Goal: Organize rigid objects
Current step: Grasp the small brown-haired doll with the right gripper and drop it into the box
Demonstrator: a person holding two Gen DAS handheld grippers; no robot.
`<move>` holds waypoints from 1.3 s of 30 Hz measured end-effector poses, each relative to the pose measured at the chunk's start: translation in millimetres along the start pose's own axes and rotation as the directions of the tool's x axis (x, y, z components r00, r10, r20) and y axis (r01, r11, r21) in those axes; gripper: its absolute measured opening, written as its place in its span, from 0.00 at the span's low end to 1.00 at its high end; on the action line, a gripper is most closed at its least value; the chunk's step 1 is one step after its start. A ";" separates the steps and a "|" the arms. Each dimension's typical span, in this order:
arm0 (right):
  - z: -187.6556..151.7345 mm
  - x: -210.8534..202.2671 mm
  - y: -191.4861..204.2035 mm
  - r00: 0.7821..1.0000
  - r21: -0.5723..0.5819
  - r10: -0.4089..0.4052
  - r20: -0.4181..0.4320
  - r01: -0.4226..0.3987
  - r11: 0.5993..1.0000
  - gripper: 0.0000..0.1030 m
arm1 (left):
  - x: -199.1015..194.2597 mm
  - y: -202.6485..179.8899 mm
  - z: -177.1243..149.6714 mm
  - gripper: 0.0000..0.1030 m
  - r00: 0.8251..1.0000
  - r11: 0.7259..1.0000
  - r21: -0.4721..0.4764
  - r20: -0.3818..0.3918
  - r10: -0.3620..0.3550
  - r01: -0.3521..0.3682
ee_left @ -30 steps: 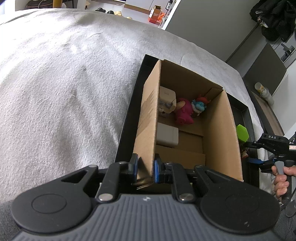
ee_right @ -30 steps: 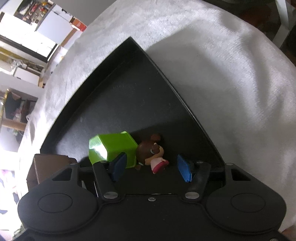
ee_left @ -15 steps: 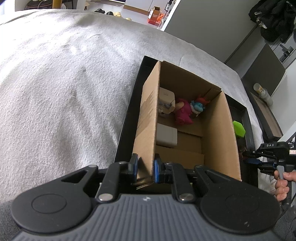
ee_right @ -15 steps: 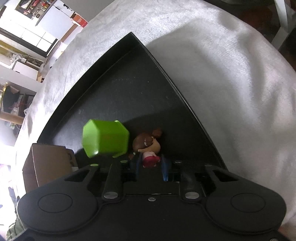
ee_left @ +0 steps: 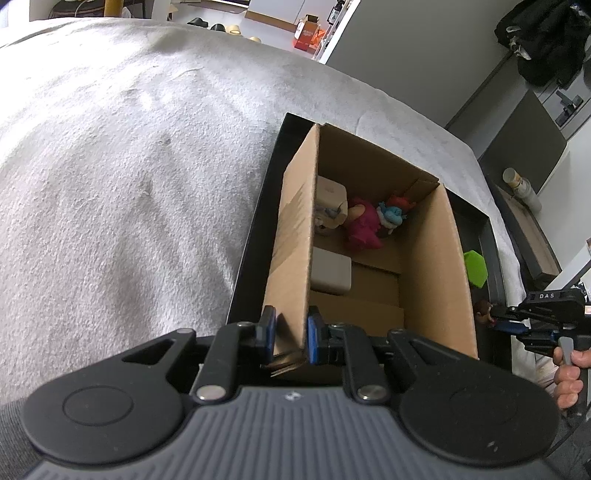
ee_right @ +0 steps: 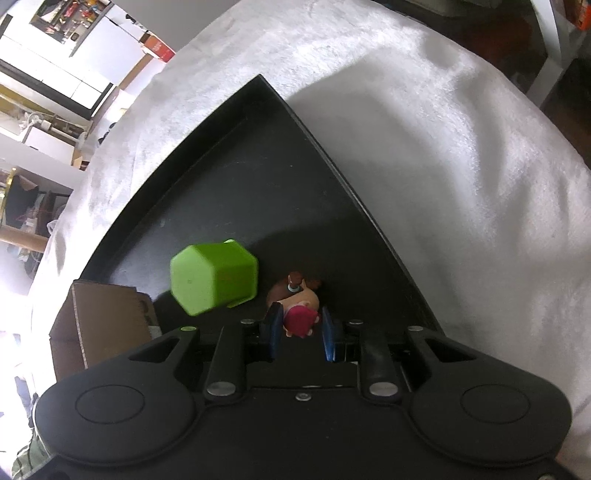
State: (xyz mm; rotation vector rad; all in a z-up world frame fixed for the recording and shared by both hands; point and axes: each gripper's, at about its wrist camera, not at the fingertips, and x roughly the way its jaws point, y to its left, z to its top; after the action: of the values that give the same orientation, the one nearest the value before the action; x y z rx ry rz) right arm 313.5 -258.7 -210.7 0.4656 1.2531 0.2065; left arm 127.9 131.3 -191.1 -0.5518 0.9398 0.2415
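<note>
Black tray [ee_right: 236, 177] still held the little doll [ee_right: 299, 308], but my right gripper [ee_right: 300, 330] had just squeezed shut on it, ready for the box [ee_left: 432, 258] that my left gripper [ee_left: 290, 334] kept pinched by its wall.

a white fuzzy blanket [ee_left: 129, 177] covers the surface. beyond it stand a grey wall [ee_left: 413, 55], a dark cabinet [ee_left: 524, 136] and hanging black clothes [ee_left: 546, 40]. shoes [ee_left: 218, 26] lie on the floor. bright shelves [ee_right: 66, 48] show far off.
</note>
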 end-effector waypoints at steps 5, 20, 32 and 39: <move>-3.2 -8.4 3.8 1.000 -0.019 -0.002 0.008 0.002 1.000 0.22 | 0.3 0.0 0.3 0.16 1.000 1.000 -0.003 0.003 -0.005 0.005; -8.1 -35.1 54.3 0.998 -0.133 0.058 0.021 -0.054 0.990 0.22 | 0.2 2.9 0.5 0.16 1.000 1.000 -0.010 0.006 -0.022 0.022; -20.6 -43.9 123.3 0.995 -0.275 0.097 0.022 -0.087 0.958 0.22 | -1.0 7.3 0.0 0.16 0.999 0.999 -0.011 0.011 -0.046 0.046; -28.5 -50.1 156.0 0.994 -0.336 0.109 0.024 -0.095 0.937 0.22 | -1.1 10.0 -0.3 0.16 0.998 0.998 -0.014 0.012 -0.064 0.064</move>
State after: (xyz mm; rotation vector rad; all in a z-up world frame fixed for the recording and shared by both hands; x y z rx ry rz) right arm 286.8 -133.6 -104.4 0.2389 1.1248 0.4877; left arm 122.8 139.5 -193.8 -0.5919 0.9079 0.1938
